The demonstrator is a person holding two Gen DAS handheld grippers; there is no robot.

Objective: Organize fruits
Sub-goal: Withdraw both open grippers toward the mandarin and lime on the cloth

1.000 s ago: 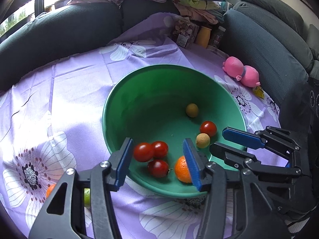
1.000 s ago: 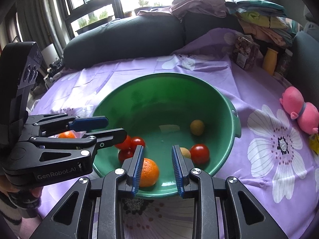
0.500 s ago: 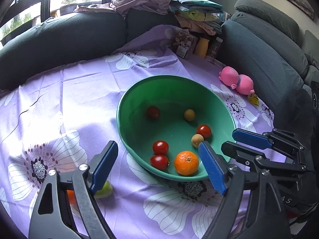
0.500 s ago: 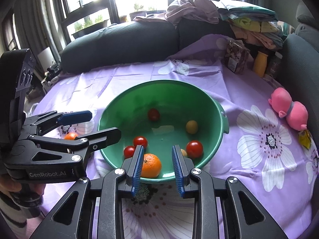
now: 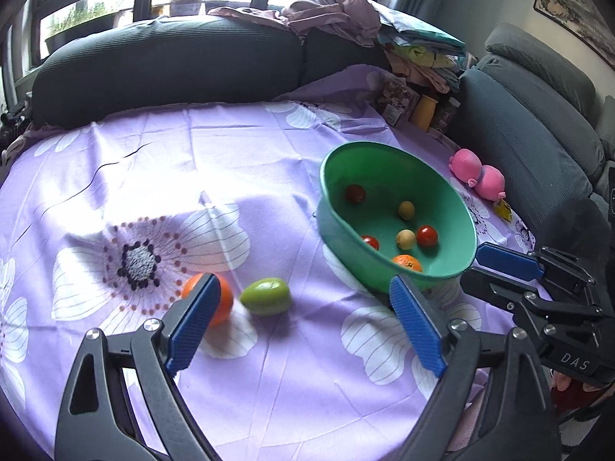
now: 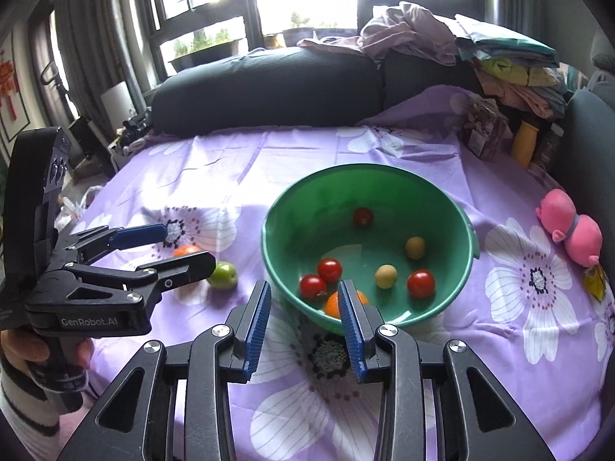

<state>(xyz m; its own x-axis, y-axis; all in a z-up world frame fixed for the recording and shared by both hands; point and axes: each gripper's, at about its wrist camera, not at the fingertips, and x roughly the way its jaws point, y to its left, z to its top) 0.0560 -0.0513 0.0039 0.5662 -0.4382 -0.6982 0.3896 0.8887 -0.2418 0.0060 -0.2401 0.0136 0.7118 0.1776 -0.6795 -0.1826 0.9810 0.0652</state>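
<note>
On the purple flowered cloth to the left of the green bowl (image 5: 396,265), two fruits are not yet collected: an orange (image 5: 225,299) and a green fruit (image 5: 265,296), lying just beside each other. A second ago the left gripper (image 5: 303,326) stood over the near edge of the bowl with cherry tomatoes between its jaws; now it has swung away to the left, its jaws have just been opening wide, and nothing is between them. The tomato it let go seems to have rolled to the far side of the bowl. The right gripper (image 6: 305,322) has pulled back toward the near side; its jaws have just been opening a little and are slightly apart, empty, with the orange in the bowl (image 6: 336,303) seen behind them. In my judgement the bowl deliveries are done, and the left gripper is lining up for the two fruits outside.
</note>
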